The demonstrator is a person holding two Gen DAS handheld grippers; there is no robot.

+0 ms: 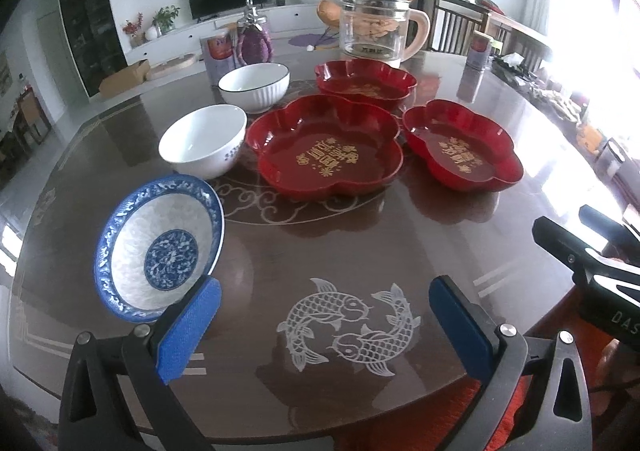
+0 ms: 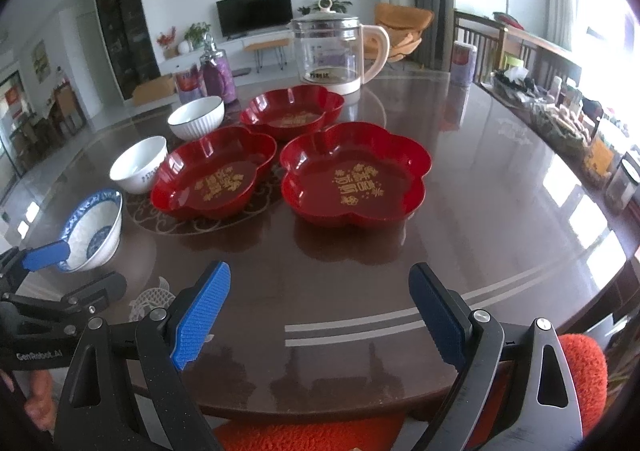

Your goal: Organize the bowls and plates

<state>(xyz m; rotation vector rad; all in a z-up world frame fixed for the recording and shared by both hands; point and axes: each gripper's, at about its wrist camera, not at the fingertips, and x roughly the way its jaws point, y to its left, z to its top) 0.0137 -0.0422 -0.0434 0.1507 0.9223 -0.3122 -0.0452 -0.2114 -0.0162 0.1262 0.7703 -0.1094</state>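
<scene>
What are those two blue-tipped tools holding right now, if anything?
Nothing. The left tool is open, one finger by the blue-and-white bowl rim; the right tool is open over the table.

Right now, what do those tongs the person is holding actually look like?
Both are alike. The left tongs and right tongs each have two black metal arms with triangular cut-outs and silver bolts, tipped with blue ribbed pads. Seen from the other camera, each black body carries white lettering, partly readable as "GenRobot.AI" on the left one. No cables or sleeves show.
</scene>
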